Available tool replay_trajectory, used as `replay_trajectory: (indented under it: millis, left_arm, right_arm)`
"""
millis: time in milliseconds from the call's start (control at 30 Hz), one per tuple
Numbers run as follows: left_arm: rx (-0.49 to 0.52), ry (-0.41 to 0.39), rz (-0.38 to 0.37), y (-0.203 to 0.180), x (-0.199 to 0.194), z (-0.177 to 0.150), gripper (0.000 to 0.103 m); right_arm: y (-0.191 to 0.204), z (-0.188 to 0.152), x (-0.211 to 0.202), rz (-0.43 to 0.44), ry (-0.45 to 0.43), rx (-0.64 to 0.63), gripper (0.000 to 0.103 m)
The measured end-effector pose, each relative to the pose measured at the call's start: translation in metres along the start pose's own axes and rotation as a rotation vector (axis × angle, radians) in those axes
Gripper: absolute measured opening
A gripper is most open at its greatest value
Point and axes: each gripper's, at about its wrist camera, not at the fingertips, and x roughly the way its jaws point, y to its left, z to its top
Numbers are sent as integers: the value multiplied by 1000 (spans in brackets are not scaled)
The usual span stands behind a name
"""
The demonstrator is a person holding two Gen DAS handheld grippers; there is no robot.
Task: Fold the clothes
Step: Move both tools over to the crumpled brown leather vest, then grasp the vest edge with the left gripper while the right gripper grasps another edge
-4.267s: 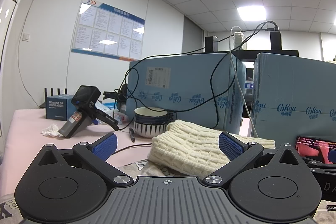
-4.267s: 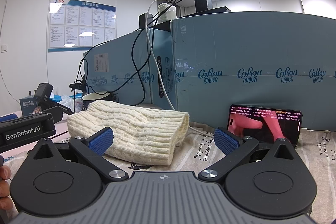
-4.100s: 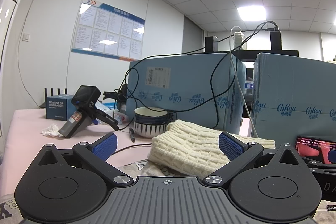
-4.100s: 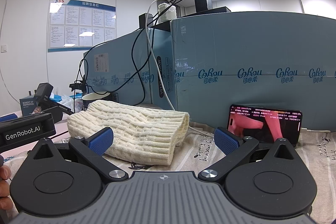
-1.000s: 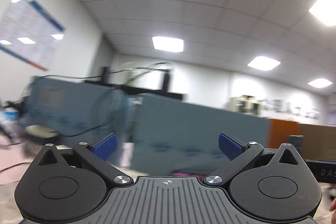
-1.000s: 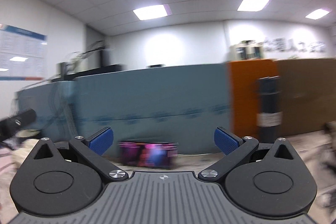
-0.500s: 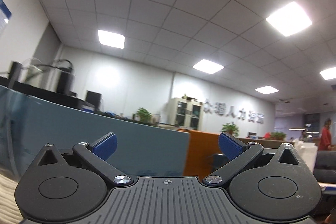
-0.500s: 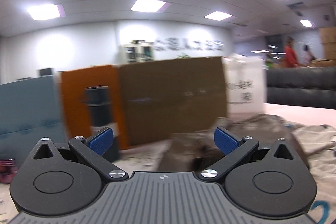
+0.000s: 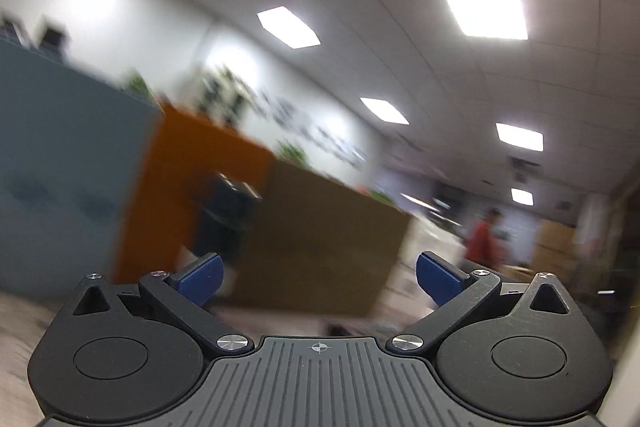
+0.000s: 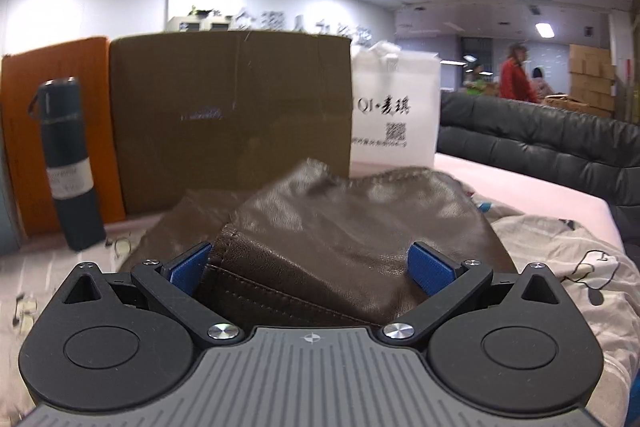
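The right tool (image 10: 310, 267) stood with its two blue-padded fingers (image 10: 188, 269) spread wide, gripping nothing. Between them, and reaching out just ahead, lay one brown leather garment (image 10: 340, 227): glossy, creased, with a stitched hem facing the tool and a corner pushed up into a peak at its far edge. Whether the pads touched the leather could not be told. The garment rested on a pale printed cloth (image 10: 560, 267) that covered the tabletop (image 10: 520, 183), whose pink surface showed bare beyond and to the right.

Ahead and to the left of this tool stood one dark flask (image 10: 68, 163), upright. Behind the garment rose one brown cardboard box (image 10: 228, 115), with an orange panel (image 10: 56, 67) to its left and one white bag (image 10: 396, 115) with black lettering to its right; what either box or bag held could not be seen. Further right was a dark sofa (image 10: 540, 143).

The left tool (image 9: 318, 279) was likewise spread wide and empty. Its view was blurred and tilted, showing only a blue box (image 9: 60, 187), the orange panel (image 9: 192, 179) and the brown box (image 9: 320, 239) ahead.
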Motion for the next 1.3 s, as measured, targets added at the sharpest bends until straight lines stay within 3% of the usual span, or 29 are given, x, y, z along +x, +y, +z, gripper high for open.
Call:
replay_trajectory:
  millis: [100, 300, 533, 767, 800, 867, 900, 933, 1000, 1033, 1100, 1167, 1300]
  left_arm:
    - [-211, 143, -161, 29, 46, -11, 103]
    - [-424, 258, -234, 53, 127, -29, 103]
    - [-379, 423, -185, 51, 210, -30, 103]
    - [-278, 538, -146, 27, 263, -24, 102]
    - [-246, 551, -134, 22, 264, -28, 99]
    - [-196, 540, -142, 13, 269, -38, 89]
    - [-172, 532, -148, 9, 272, -44, 74]
    - [-147, 515, -157, 5, 274, -48, 47]
    - [-117, 480, -182, 1, 271, -52, 15]
    - [-109, 460, -195, -3, 273, -53, 8]
    - [-100, 413, -225, -8, 262, -51, 0]
    - [-94, 362, -257, -13, 245, -48, 0]
    - [-84, 239, -292, -19, 199, -27, 0]
  right_arm:
    - [-10, -2, -2, 2, -3, -17, 103]
    - [-31, -2, -14, -29, -6, -47, 103]
    - [-65, 5, -25, -68, -23, -50, 103]
    - [-54, 15, 6, -49, 14, -181, 100]
    - [-54, 15, 12, -52, 22, -178, 98]
    - [-57, 14, 17, -61, 27, -167, 84]
    - [-59, 13, 18, -66, 26, -160, 80]
    - [-62, 12, 18, -72, 25, -153, 71]
    - [-69, 13, 14, -81, 20, -133, 54]
    - [-73, 14, 12, -86, 17, -123, 44]
    - [-81, 17, 5, -87, 5, -106, 31]
    - [-88, 23, -5, -105, -25, -102, 13]
    - [-92, 38, -34, -150, -83, -110, 5]
